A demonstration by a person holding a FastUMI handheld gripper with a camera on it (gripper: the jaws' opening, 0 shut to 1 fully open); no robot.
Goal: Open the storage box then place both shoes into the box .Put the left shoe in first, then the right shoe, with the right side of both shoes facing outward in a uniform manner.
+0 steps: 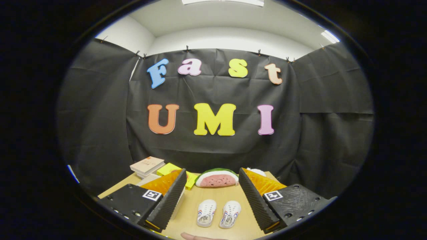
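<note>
Shoes were seen side by side on the tabletop, a white pair with striped sides, lying just ahead of the gripper and between its two fingers. The jaws were spread wide and held nothing, hanging above the pair. Beyond the shoes a watermelon-slice toy was set, with a stack of books and a yellow box further off to the left. A pale flat edge was glimpsed just behind the left finger; whether that was the storage box could not be told. A fingertip of a person was caught at the near edge of the tabletop.

Nothing was judged done yet: the box was still to be opened. Trouble was expected from the closeness of the shoes, since one could be nudged or both pinched together. The wrong shoe could also be taken first, the two being so alike.
</note>
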